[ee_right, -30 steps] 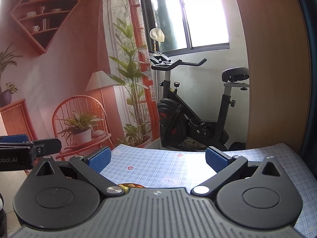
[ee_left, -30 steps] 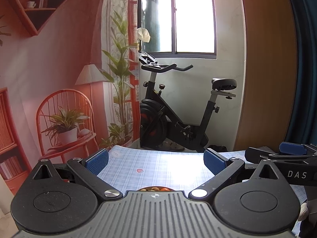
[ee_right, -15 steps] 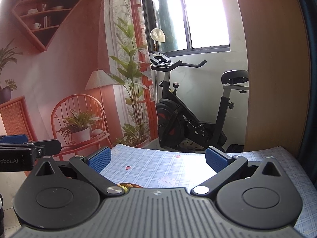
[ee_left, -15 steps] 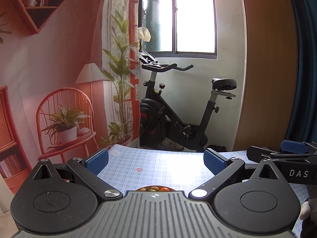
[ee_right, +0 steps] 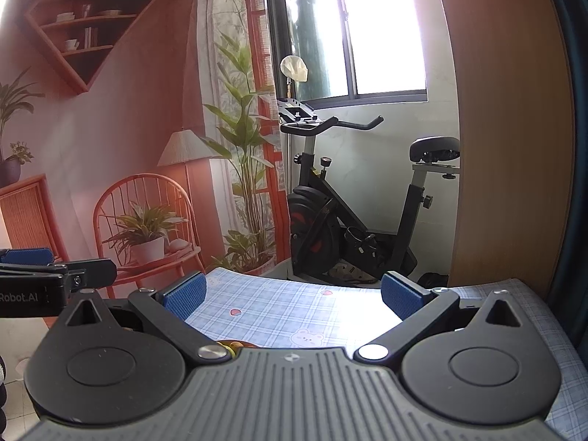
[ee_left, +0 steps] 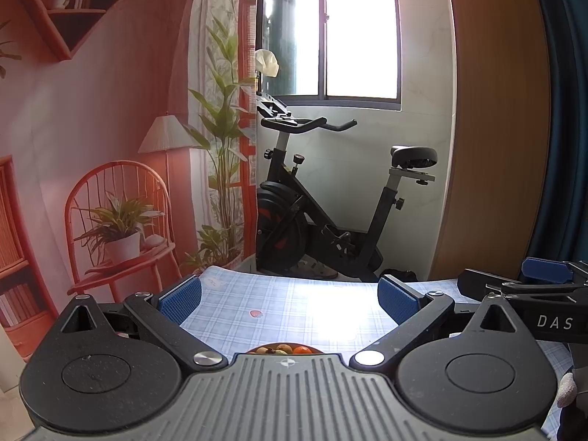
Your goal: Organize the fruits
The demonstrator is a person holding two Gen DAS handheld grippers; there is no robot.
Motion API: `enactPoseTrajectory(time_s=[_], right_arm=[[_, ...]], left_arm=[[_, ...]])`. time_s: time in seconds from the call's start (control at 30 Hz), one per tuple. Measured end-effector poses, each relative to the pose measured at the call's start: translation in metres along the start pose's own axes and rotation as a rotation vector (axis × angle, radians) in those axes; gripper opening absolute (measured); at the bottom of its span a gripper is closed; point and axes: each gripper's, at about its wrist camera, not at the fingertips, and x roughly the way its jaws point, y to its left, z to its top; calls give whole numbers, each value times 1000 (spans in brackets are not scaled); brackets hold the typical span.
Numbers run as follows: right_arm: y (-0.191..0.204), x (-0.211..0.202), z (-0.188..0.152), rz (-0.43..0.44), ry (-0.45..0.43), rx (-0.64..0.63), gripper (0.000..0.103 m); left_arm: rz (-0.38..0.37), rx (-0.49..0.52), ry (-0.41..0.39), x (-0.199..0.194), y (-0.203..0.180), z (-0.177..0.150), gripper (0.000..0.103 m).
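Left wrist view: left gripper (ee_left: 288,299) is held level above the tabletop (ee_left: 279,316), fingers spread wide, nothing between them. Fruits (ee_left: 282,349) sit heaped in a dish at 6 o'clock, mostly hidden behind the gripper body; only the tops show, so count, long axis and pointing cannot be determined. Right gripper (ee_right: 292,296) is likewise spread and empty, level over the checked cloth, with a sliver of fruit at its 7 o'clock. Judgement: both tools hover side by side above the dish, a posture consistent either with approaching the fruit or with withdrawing from it. An exercise bike (ee_left: 330,217) stands beyond at 12 o'clock.
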Motion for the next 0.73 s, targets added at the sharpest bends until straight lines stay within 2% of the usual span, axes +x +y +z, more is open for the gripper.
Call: enactPoseTrajectory(time_s=[0.73], right_arm=[[3, 0, -1, -2, 3, -1, 103]], left_arm=[[-16, -14, 15, 7, 5, -1, 103]])
